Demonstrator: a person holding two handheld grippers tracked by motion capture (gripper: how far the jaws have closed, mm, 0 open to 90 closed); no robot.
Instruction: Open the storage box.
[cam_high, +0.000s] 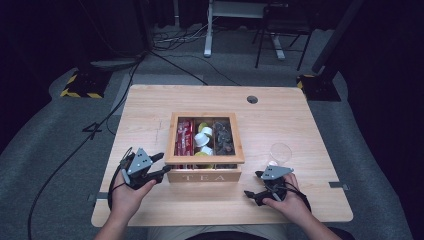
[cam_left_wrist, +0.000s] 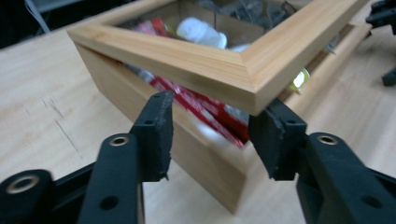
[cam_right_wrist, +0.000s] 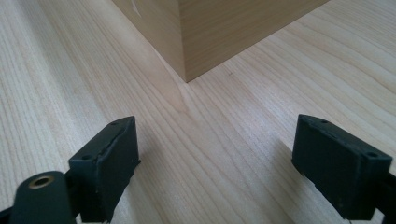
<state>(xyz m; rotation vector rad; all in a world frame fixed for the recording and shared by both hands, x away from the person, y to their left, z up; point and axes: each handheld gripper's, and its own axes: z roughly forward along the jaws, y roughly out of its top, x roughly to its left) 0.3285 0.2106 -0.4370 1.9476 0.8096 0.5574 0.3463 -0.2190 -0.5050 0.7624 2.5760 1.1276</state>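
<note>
The wooden tea box (cam_high: 204, 150) sits in the middle of the worktop (cam_high: 145, 105), and its glass-windowed lid (cam_left_wrist: 224, 70) is propped up a crack, hanging above the box's rim. Through the glass there are red packets (cam_high: 184, 136) in the left compartment, white and yellow pods (cam_high: 203, 137) in the middle, dark ones on the right.

Left gripper (cam_high: 161, 165) is right at the box's front left corner. In the left gripper view its fingers (cam_left_wrist: 156, 133) are spread, one on each side of the raised lid corner; the right-hand one sits right under the lid's edge, though whether it touches I cannot tell. Nothing pinched.

Right gripper (cam_high: 252, 184) hovers low just off the front right corner of the box, fingers (cam_right_wrist: 109, 165) wide apart with only bare worktop between them, the box corner ahead of them and clear of both. A clear glass (cam_high: 280, 152) stands just beyond the right hand.
</note>
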